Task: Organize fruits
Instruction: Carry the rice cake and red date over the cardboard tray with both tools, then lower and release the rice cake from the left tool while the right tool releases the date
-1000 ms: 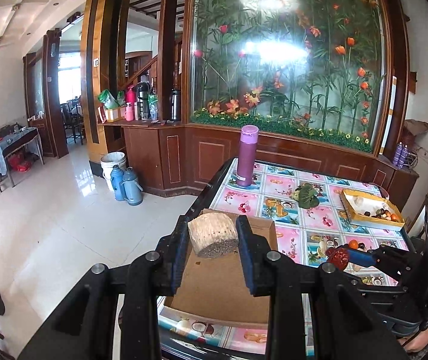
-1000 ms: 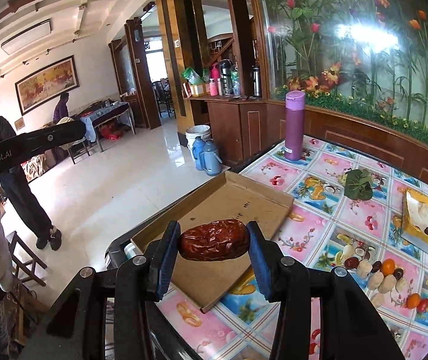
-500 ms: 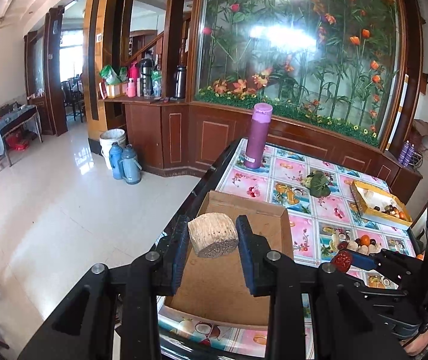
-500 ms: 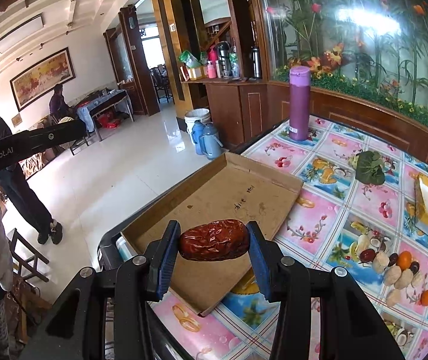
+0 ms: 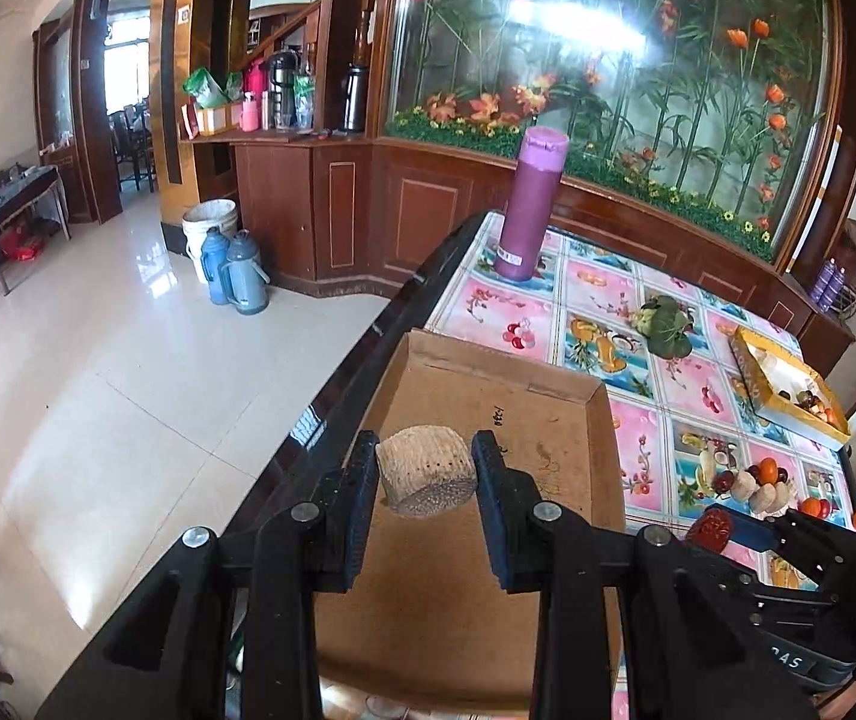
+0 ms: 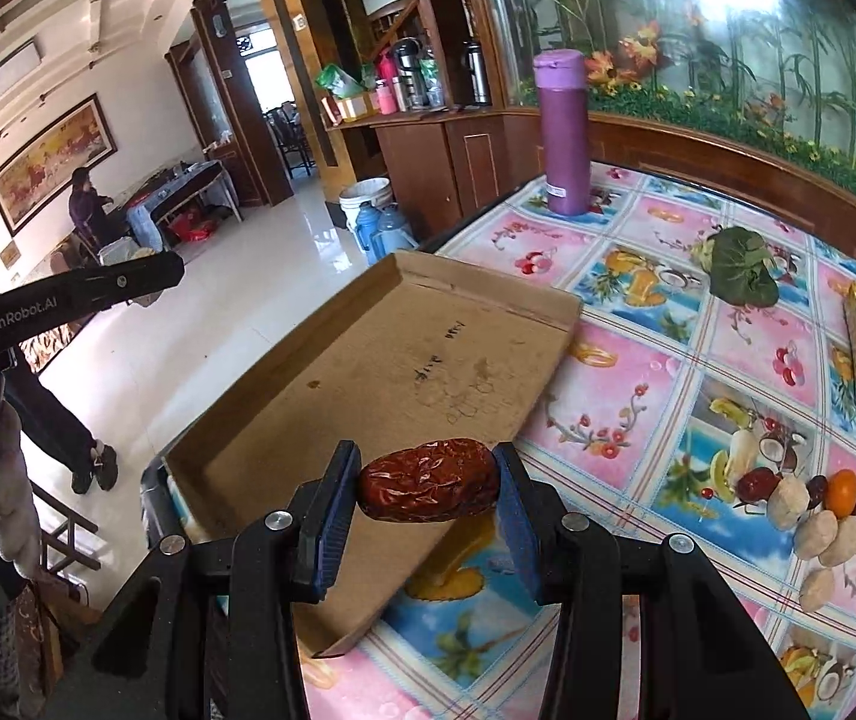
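My left gripper (image 5: 425,474) is shut on a pale tan, ribbed fruit piece (image 5: 426,467) with a dark speckled cut face, held above the shallow cardboard tray (image 5: 548,414). My right gripper (image 6: 428,483) is shut on a wrinkled red date (image 6: 428,489), hanging over the near right edge of the same cardboard tray (image 6: 368,372). In the left wrist view the right gripper (image 5: 722,531) shows at the lower right with the date (image 5: 710,528) in it. A pile of mixed fruits (image 6: 824,516) lies on the flowered tablecloth (image 6: 638,372) to the right.
A purple flask (image 5: 530,204) stands at the table's far corner. A green leafy vegetable (image 6: 740,267) lies mid-table. A yellow box (image 5: 788,384) with fruits sits at the far right. The table's dark edge (image 5: 368,354) drops to a tiled floor; a person (image 6: 83,198) sits far left.
Both grippers have come down and forward toward the cardboard tray, which now looks larger and closer in both views. Each still holds its fruit as before.
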Motion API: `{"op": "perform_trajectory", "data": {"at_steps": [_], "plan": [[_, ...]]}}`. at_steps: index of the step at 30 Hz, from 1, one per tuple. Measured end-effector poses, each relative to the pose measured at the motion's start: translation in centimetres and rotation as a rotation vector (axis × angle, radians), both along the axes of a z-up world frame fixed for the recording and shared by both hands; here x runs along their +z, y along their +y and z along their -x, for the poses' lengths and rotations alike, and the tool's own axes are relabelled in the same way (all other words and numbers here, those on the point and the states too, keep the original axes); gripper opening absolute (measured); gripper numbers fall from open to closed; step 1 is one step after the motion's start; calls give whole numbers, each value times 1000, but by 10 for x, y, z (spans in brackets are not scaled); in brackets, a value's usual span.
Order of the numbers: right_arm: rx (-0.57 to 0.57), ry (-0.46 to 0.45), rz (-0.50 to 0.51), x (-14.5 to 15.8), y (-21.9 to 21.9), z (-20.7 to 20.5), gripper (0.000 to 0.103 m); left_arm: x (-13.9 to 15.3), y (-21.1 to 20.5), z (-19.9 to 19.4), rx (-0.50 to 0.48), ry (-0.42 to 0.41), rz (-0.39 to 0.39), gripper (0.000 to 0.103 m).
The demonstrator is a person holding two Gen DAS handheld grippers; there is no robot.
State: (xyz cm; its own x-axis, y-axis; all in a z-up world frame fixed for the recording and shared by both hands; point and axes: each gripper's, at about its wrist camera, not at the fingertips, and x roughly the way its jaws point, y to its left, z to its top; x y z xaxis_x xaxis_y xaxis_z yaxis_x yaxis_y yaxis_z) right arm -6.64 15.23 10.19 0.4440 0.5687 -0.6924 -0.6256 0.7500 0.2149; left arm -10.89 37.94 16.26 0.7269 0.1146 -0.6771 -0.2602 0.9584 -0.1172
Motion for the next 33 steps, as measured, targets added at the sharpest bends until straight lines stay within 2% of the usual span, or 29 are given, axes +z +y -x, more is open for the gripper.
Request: {"op": "perform_trajectory", "data": {"at_steps": [7,13,17,22,26,30,33], "plan": [[-95,-18,9,-9,-35,-12,49,-40,-13,-54,-59,73,27,31],[-195,-4,8,-16,-70,-27,49,-67,-40,-101,-134,123,28,31],[-192,10,13,-22,-69,-46,49,-83,-51,-127,-157,152,43,31],[-123,0,2,-27,-40,-67,49,-93,-32,-144,-121,153,51,31],[-58,-33,24,-33,-2,-81,49,-91,-10,-143,-106,84,38,31],[-5,-71,72,-43,35,-87,49,-91,6,-140,-115,37,66,31],[24,-74,91,-49,56,-96,49,-94,14,-149,-98,65,65,31]]}}
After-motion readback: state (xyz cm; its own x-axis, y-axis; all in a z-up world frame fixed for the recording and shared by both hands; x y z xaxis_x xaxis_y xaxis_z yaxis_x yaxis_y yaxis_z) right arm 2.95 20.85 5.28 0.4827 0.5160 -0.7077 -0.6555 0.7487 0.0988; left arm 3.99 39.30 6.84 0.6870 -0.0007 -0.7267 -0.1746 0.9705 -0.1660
